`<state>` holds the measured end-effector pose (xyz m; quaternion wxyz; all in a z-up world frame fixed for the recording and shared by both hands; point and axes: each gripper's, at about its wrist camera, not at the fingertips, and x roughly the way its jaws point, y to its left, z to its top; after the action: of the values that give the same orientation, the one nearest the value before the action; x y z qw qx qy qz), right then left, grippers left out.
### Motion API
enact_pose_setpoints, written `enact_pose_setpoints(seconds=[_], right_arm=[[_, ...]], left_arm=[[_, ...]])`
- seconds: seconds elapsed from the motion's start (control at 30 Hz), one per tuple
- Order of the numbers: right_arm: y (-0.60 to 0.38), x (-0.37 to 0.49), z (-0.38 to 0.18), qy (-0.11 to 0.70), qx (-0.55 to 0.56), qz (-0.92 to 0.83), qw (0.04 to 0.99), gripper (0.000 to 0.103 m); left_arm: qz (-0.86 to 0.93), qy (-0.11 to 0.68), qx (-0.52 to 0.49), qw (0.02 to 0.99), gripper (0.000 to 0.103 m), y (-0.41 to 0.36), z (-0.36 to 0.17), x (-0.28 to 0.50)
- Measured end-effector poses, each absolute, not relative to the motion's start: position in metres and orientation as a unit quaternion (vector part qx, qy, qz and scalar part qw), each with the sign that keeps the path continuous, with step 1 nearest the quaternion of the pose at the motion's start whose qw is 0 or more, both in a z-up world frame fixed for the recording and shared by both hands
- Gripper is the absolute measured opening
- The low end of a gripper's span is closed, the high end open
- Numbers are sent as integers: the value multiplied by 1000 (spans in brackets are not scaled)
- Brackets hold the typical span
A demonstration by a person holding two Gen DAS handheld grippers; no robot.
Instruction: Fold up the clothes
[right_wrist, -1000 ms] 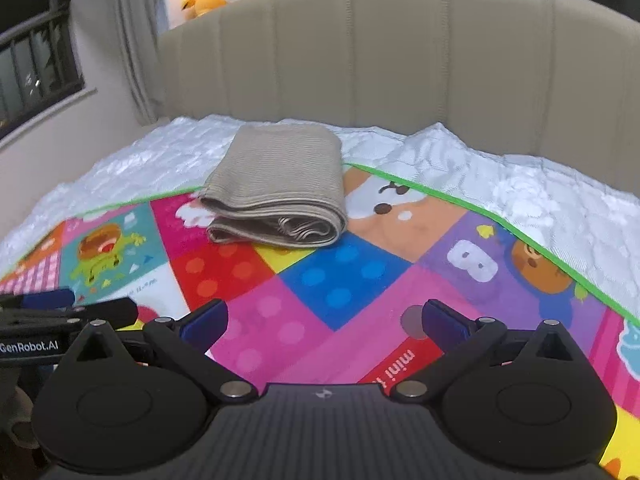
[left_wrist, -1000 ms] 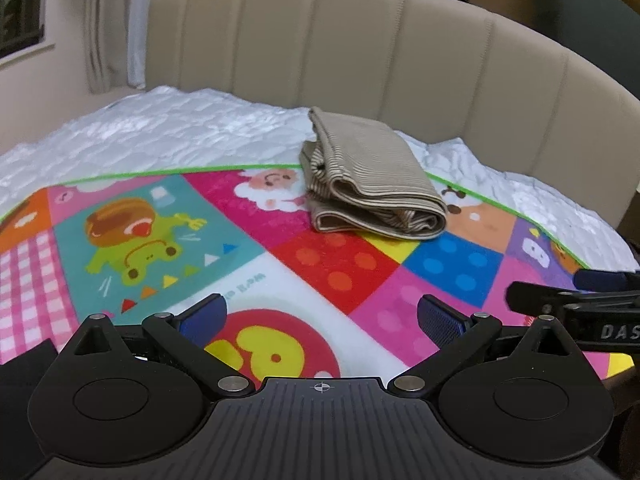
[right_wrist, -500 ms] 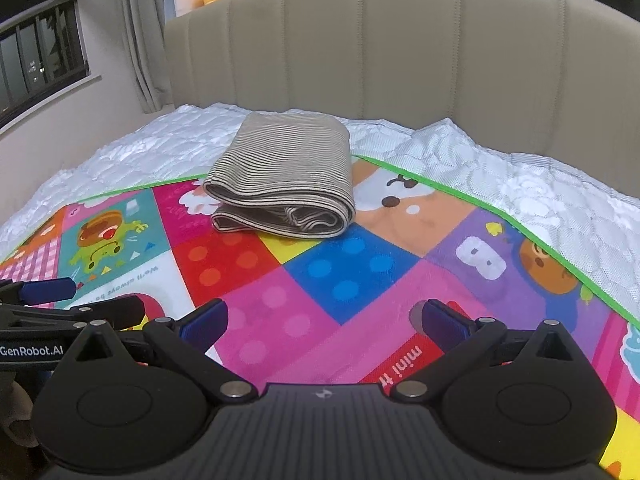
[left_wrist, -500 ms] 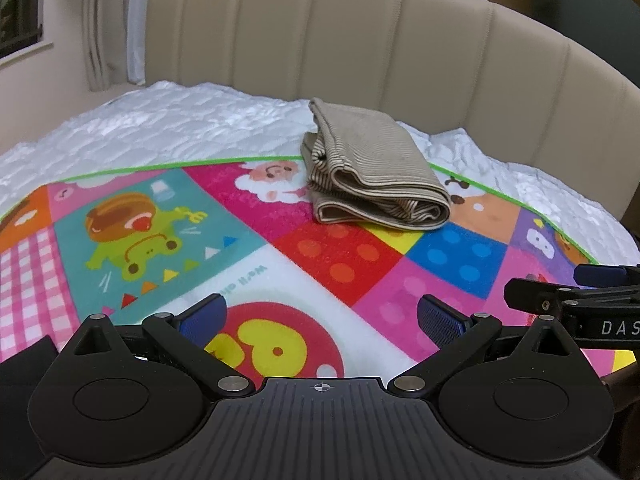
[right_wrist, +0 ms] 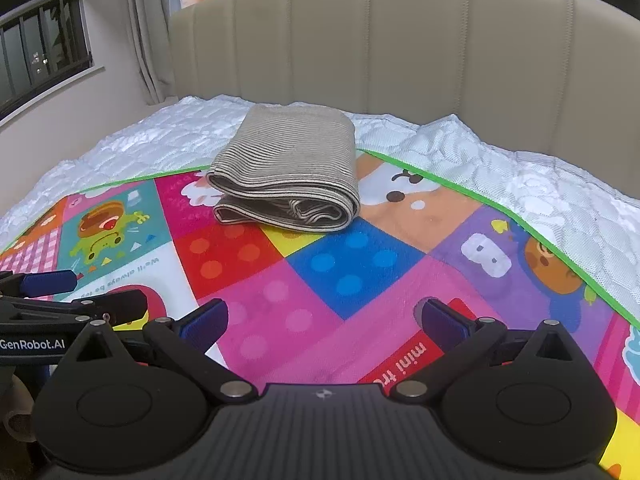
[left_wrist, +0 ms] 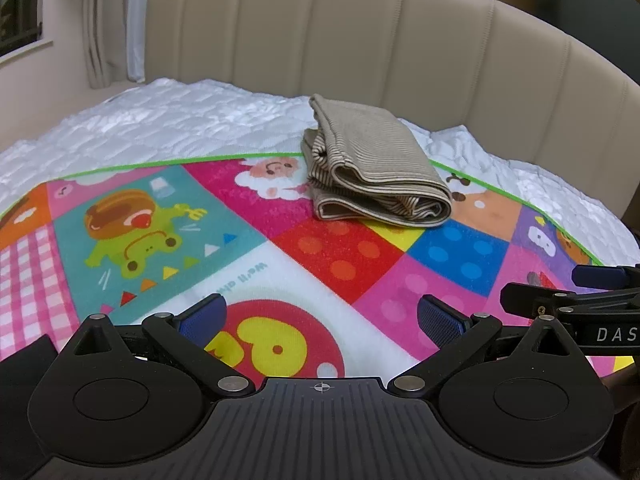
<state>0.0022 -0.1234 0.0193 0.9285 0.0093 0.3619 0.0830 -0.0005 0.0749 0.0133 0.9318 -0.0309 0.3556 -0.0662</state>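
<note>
The left gripper (right_wrist: 48,296), seen at the left edge of the right wrist view, carries the white lettering "GenRobot.AI" on its black body, and the right gripper (left_wrist: 576,292), entering the left wrist view from the right edge, shows the letters "DAS" before the frame cuts them off. The colourful play mat (left_wrist: 340,252) bears upside-down blue text reading "We'll always be" as far as it can be followed, and a red patch near the right gripper's own view reads "mini" followed by cut-off letters. A folded striped beige garment (right_wrist: 288,168) lies at the far edge of the mat, its back part resting over the green border onto the white quilted cover (left_wrist: 180,120), in front of the padded beige headboard (right_wrist: 400,48). It sits well apart from both tools, ahead of them and between their lines of sight: right of centre in the left wrist view (left_wrist: 376,168), left of centre in the right. Both pairs of tongs are spread wide with nothing between the blue pads (right_wrist: 204,320), hovering side by side over the near part of the mat.
</note>
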Motion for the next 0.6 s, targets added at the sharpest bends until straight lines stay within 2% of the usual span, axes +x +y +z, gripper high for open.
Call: enact_pose_setpoints(seconds=[0.6], right_arm=[[-123, 3, 18, 365, 5, 84, 927, 103]], left_arm=[[-69, 349, -31, 934, 103, 76, 16, -3]])
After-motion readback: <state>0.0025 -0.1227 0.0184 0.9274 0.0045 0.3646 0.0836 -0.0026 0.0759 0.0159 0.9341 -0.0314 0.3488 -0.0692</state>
